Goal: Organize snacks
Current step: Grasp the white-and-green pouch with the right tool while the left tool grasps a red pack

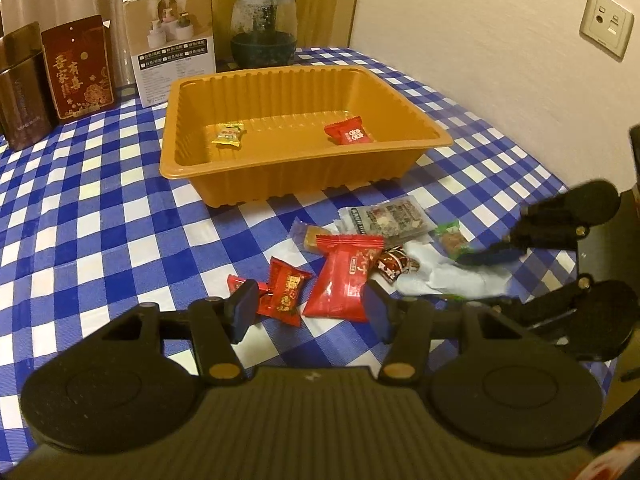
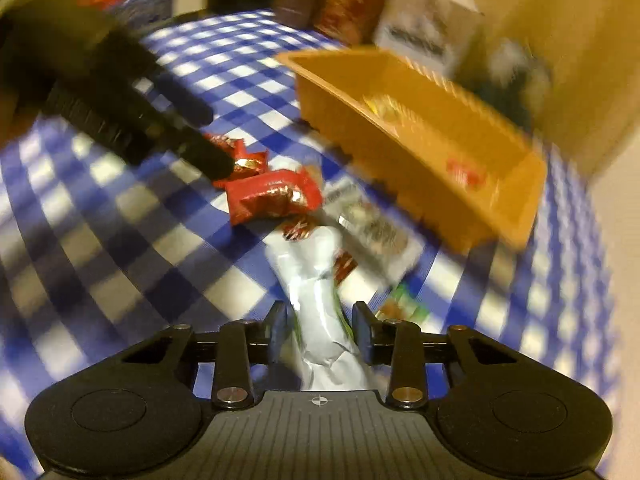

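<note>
The orange tray (image 1: 304,168) holds only a yellow candy (image 1: 229,134) and a red candy (image 1: 349,131); most snacks lie on the desk (image 1: 100,220) ahead of both jaws. The right gripper (image 2: 320,330) straddles the white packet (image 2: 316,300), jaws part-open, apparently not clamped. The left gripper (image 1: 310,312) is wide open, empty, the large red packet (image 1: 344,280) and small red packet (image 1: 282,292) just beyond. Boxes (image 1: 172,36) and a jar (image 1: 264,28) stand behind the tray, clear of the path.

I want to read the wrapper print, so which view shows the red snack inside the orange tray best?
The left wrist view: the red snack lies sharp and unobstructed on the floor of the orange tray, its white print visible. The right wrist view is motion-blurred; there it is only a red smear against the tray's inner wall.
</note>
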### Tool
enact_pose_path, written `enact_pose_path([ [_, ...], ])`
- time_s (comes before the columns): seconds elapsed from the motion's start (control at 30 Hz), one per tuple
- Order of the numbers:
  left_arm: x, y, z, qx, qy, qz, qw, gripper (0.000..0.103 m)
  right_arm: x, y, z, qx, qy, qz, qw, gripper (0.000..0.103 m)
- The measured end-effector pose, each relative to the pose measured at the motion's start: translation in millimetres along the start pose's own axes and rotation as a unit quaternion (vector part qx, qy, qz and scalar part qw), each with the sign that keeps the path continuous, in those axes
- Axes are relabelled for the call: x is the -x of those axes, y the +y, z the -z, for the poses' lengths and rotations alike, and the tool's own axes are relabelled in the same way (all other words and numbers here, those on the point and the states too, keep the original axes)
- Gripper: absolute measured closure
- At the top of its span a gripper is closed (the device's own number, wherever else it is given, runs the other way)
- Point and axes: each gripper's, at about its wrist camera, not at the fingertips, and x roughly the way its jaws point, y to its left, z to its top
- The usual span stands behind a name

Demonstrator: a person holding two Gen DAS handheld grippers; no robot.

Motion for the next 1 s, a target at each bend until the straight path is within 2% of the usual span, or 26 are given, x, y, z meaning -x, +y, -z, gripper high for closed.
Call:
enact_pose_path([
  [0.07,-2,0,1,0.000,0.004,0.003,1.0000,0.049,4,-3,4,-0.033,0.010,-0.021,0.999,0.066],
  [0.2,-9,-5,1,-0.016,0.010,0.004,0.9998,0.049,7,1,8,-0.010,-0.006,-0.016,1.000,0.066],
  [0.3,-10,-10,-1,-0.029,0.001,0.009,0.9995,0.049,5,1,8,-0.024,-0.009,-0.018,1.000,0.067],
  [0.33,-11,-12,-1,-0.032,-0.001,0.010,0.9994,0.049,4,1,8,-0.029,-0.008,-0.018,0.999,0.067],
  [0.37,-12,-13,-2,-0.036,-0.004,0.013,0.9993,0.049,4,2,8,-0.034,-0.007,-0.018,0.999,0.077],
  [0.57,-22,-20,-4,-0.051,-0.008,0.031,0.9982,0.050,16,-7,9,-0.098,-0.018,-0.026,0.995,0.077],
  [0.7,-29,-22,-5,-0.060,-0.009,0.030,0.9977,0.059,33,-16,10,-0.135,-0.038,-0.011,0.990,0.077],
  [1.0,-49,-18,-9,-0.053,0.009,0.028,0.9981,0.068,40,-35,7,-0.184,-0.050,0.012,0.981,0.077],
])
